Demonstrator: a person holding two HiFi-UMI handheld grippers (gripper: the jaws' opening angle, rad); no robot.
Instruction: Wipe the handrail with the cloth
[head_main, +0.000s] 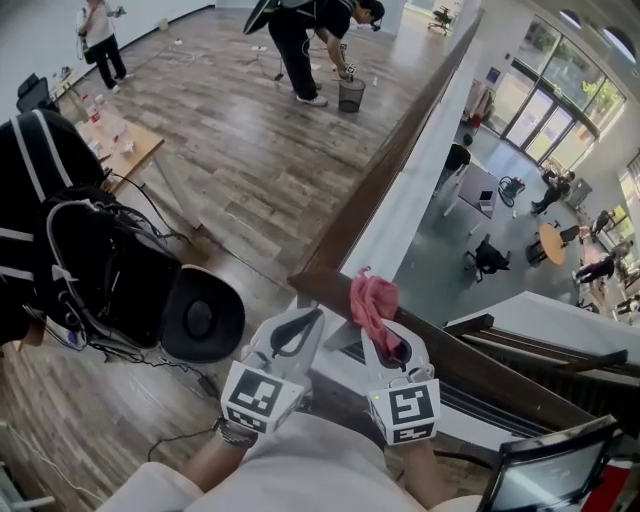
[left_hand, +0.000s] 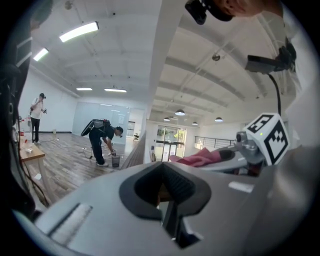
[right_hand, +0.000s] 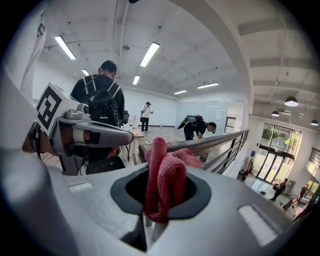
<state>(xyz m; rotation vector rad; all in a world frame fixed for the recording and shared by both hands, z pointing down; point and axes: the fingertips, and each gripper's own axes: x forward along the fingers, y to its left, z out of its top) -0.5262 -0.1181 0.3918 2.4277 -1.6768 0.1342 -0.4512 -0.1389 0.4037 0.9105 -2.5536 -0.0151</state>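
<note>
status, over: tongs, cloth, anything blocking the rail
Right tongs shut on pink cloth, at the handrail near corner. Left tongs shut, empty, alongside. Nothing seen on the rail ahead.

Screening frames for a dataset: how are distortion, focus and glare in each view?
Head view: sharp, evenly lit along the brown wooden handrail. Left gripper view: dark fisheye vignette, near jaws soft. Right gripper view: pink cloth clear, ceiling strip lights glare.

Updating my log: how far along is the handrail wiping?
Done: pink cloth clamped in the right gripper. In hand: it is held at the near end of the wooden handrail. Left: seemingly the whole rail ahead; the left gripper is shut, empty.
</note>
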